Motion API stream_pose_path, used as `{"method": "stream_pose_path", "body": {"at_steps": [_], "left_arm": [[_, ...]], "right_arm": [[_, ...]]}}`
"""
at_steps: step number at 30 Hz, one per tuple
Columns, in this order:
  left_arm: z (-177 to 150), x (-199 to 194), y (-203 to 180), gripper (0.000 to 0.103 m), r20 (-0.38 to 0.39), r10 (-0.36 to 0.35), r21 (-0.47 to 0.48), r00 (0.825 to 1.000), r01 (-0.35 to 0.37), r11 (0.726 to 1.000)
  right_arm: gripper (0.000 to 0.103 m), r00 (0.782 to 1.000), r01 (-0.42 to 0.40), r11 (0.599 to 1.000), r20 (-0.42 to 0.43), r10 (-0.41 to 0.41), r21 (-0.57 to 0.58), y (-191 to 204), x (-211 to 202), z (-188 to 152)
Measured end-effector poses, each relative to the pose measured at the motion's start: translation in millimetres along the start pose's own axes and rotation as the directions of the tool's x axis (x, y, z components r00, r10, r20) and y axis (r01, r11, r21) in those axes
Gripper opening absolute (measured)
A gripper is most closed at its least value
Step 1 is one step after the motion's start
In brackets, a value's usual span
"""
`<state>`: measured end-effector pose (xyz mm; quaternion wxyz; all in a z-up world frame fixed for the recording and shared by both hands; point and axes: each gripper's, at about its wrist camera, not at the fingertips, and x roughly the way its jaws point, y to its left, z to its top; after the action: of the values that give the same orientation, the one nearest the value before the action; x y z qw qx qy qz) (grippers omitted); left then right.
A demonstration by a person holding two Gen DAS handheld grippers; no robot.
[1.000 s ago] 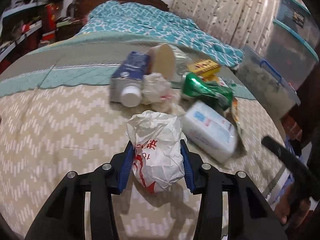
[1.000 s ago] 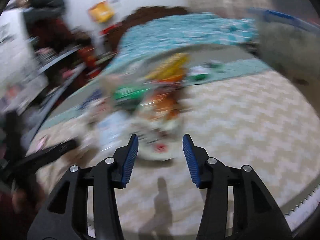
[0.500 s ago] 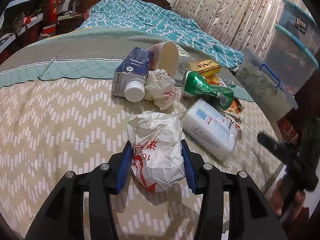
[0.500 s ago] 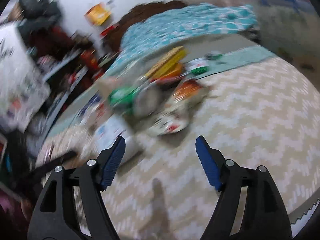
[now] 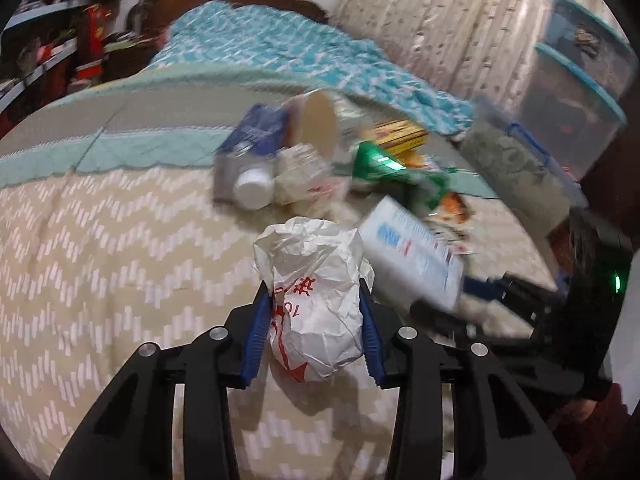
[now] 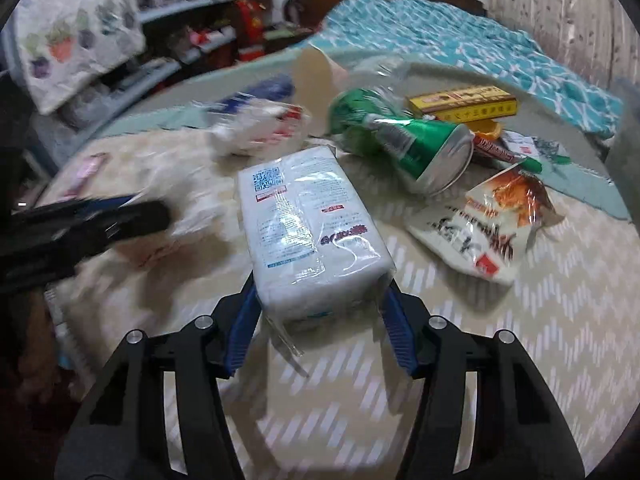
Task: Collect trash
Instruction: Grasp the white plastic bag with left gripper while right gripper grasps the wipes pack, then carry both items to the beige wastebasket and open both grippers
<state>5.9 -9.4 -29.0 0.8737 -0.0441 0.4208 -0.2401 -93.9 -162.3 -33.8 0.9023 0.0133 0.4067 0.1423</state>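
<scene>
Trash is sitting between both jaws: left gripper [image 5: 313, 334] squeezing paper wad [image 5: 316, 300], right gripper [image 6: 318, 326] closing around tissue pack [image 6: 312, 232].

On the bed [image 6: 520, 320]: tissue pack [image 6: 308, 224] nearest, near end between the right gripper [image 6: 320, 320] jaws. Behind it to the right, can [image 6: 404, 140] on its side; right of that, snack wrapper [image 6: 492, 220]; farther back, flat box [image 6: 464, 102]. Left of the pack, crumpled paper bag [image 5: 316, 300] inside the left gripper [image 5: 314, 340]. Behind the bag, carton [image 5: 248, 152] beside a tipped cup [image 5: 316, 124].
</scene>
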Motion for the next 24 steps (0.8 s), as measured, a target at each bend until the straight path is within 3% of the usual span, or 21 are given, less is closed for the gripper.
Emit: {"method": "stream_pose_path", "body": {"at_steps": [4, 6, 9, 11, 14, 15, 17, 19, 22, 23, 24], "left_arm": [[8.4, -3.5, -36.9, 0.038, -0.012, -0.134, 0.092, 0.991, 0.134, 0.987], [13.8, 6.3, -64.2, 0.038, -0.048, -0.174, 0.16, 0.983, 0.18, 0.971], [29.3, 35.6, -118.0, 0.038, -0.136, -0.245, 0.237, 0.96, 0.272, 0.933], [42.7, 60.5, -165.0, 0.038, -0.188, -0.301, 0.293, 0.935, 0.345, 0.892], [52.6, 94.0, -225.1, 0.038, -0.239, -0.336, 0.358, 0.911, 0.404, 0.842], [59.9, 112.5, -256.5, 0.038, -0.278, -0.364, 0.367, 0.889, 0.448, 0.815], [66.7, 141.6, -304.2, 0.038, -0.325, -0.389, 0.373, 0.862, 0.494, 0.785], [72.1, 168.5, -342.5, 0.039, -0.351, -0.401, 0.384, 0.846, 0.521, 0.762], [80.0, 214.1, -394.5, 0.045, -0.37, -0.383, 0.41, 0.847, 0.518, 0.751], [81.3, 224.6, -403.3, 0.056, -0.374, -0.372, 0.413, 0.85, 0.511, 0.754], [83.0, 243.3, -417.0, 0.062, -0.373, -0.342, 0.417, 0.863, 0.485, 0.769]], "right_arm": [[0.058, 0.994, 0.048, 0.988, 0.086, -0.061, 0.148, -31.9, -42.9, -33.8], [0.058, 0.982, 0.102, 0.949, 0.125, -0.144, 0.298, -68.3, -68.1, -56.2], [0.058, 0.952, 0.157, 0.862, 0.158, -0.262, 0.482, -118.5, -98.3, -81.2], [0.058, 0.93, 0.168, 0.773, 0.162, -0.331, 0.612, -160.2, -121.3, -99.7], [0.058, 0.908, 0.18, 0.676, 0.144, -0.394, 0.714, -213.9, -145.7, -116.8], [0.058, 0.9, 0.19, 0.646, 0.132, -0.416, 0.739, -232.3, -151.9, -120.4], [0.058, 0.885, 0.203, 0.596, 0.115, -0.451, 0.777, -265.2, -165.1, -124.0], [0.059, 0.869, 0.232, 0.557, 0.087, -0.487, 0.798, -293.5, -172.1, -124.4], [0.066, 0.873, 0.259, 0.531, 0.04, -0.485, 0.807, -341.1, -163.8, -113.8], [0.068, 0.868, 0.278, 0.521, 0.021, -0.495, 0.807, -351.8, -161.5, -111.4], [0.078, 0.86, 0.3, 0.511, 0.004, -0.511, 0.805, -356.9, -158.6, -109.3]]}}
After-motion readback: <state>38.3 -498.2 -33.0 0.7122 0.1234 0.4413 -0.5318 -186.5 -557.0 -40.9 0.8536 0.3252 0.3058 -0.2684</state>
